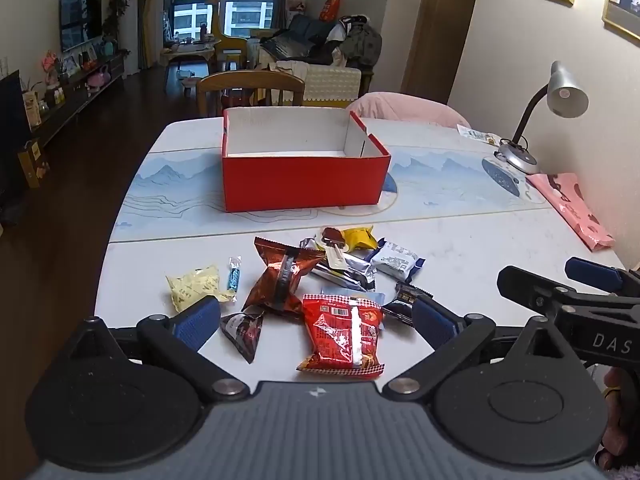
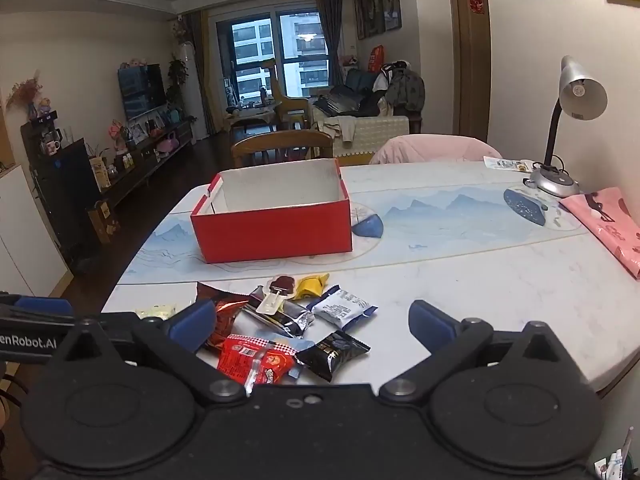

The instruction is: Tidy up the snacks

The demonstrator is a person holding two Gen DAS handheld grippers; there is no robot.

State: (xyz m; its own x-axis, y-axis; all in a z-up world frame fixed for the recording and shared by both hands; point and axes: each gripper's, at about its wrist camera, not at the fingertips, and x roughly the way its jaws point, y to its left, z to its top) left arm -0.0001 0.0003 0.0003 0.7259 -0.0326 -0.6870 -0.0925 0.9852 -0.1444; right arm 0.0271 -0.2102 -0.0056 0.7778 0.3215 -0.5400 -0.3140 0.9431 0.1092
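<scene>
An empty red box [image 1: 304,180] with a white inside stands mid-table; it also shows in the right wrist view [image 2: 276,232]. Several snack packets lie in a pile in front of it: a bright red packet [image 1: 344,332] [image 2: 252,360], a copper-red packet [image 1: 280,276], a yellow packet [image 1: 196,288], a white-blue packet [image 1: 396,262] [image 2: 344,306], a black packet [image 2: 332,354]. My left gripper [image 1: 314,318] is open and empty just above the near packets. My right gripper [image 2: 312,326] is open and empty over the pile's right side.
A white table [image 1: 480,248] with a blue mountain runner carries a desk lamp [image 1: 556,104] at the far right and a pink bag [image 1: 572,208] near the right edge. A wooden chair [image 1: 250,88] and a pink-draped chair [image 1: 404,106] stand behind the table.
</scene>
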